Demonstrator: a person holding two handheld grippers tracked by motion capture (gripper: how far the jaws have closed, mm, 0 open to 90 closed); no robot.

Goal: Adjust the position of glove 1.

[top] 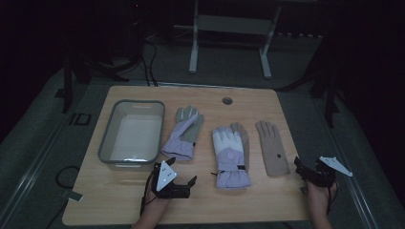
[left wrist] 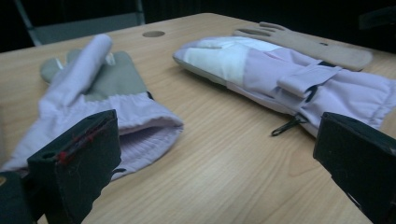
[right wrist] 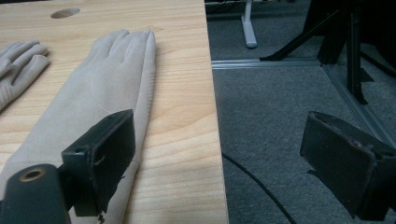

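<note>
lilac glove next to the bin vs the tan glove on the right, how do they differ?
Colour: the lilac glove is pale purple with a grey-green palm patch; the tan glove is plain beige all over.
Build: the lilac glove looks padded with a gathered, open cuff; the tan glove is thin and lies flat.
Pose: the lilac glove lies slanted, one finger folded across the palm; the tan glove lies straight, fingers together.
Shared: both rest on the wooden table, untouched, fingertips pointing away from the person.

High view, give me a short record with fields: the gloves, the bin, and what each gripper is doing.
gloves: lilac and grey glove, lilac and white ski glove lying partly over a tan glove, second tan glove
bin: grey bin, left of the gloves, nothing visible inside
left gripper: open, holding nothing
right gripper: open, at the table's right edge
</note>
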